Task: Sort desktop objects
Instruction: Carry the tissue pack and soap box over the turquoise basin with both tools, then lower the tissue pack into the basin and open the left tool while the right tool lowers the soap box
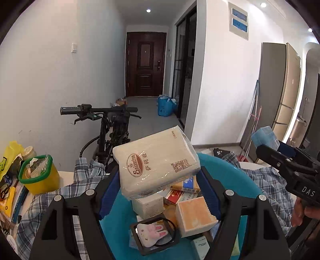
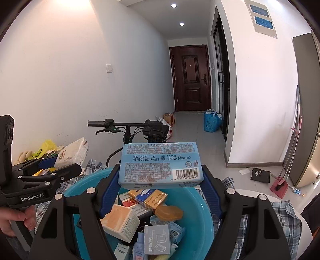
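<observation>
Below both my claws sits the teal basin (image 2: 202, 216), left claw (image 1: 160, 176) pinching the beige tissue pack (image 1: 156, 160) crosswise above it, right claw (image 2: 161, 180) pinching the blue wipes pack (image 2: 160, 164) likewise.

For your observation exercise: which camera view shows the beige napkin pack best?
The left wrist view: the beige napkin pack fills the centre, logo readable, gripped in the left tool. The right wrist view shows only part of it, small at the left edge.

Bright, even light from recessed ceiling spots (image 2: 173, 5); fisheye-bent edges, dark corners.
</observation>
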